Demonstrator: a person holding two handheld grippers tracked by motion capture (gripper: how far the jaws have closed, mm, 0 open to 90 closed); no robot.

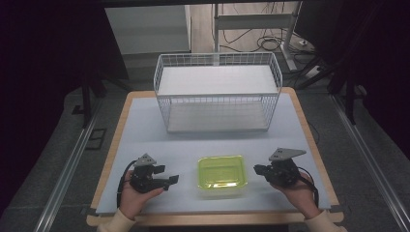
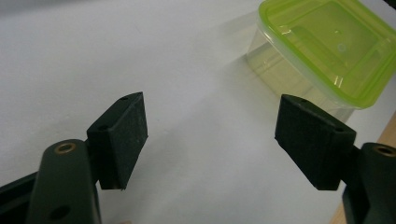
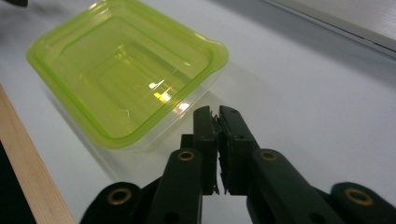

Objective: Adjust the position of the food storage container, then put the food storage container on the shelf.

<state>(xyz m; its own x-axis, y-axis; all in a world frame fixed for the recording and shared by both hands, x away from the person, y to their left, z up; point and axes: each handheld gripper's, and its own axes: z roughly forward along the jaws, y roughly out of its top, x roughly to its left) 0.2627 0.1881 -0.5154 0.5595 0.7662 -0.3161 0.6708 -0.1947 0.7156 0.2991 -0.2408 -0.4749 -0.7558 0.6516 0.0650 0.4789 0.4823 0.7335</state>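
a clear plastic container (image 1: 221,175) with a lime-green lid is set on the pale table cover (image 1: 145,135), near the front edge, midway between the two grippers. no brand, label or writing can be read on the lid or on anything else in view.

the left gripper (image 1: 170,179) is held in the person's left hand (image 1: 138,198) just to the left of the container; in the left gripper view its jaws are spread wide with nothing between them, and the container (image 2: 322,51) is seen beyond the far jaw, apart from it.

the right gripper (image 1: 257,169) is held in the right hand (image 1: 302,193) just to the right of the container; in the right gripper view its jaws are pressed together on nothing, their tips close beside the container (image 3: 126,70), and contact cannot be told.

a white wire basket (image 1: 217,92) with a shelf is placed at the far side of the table, well apart from the container.
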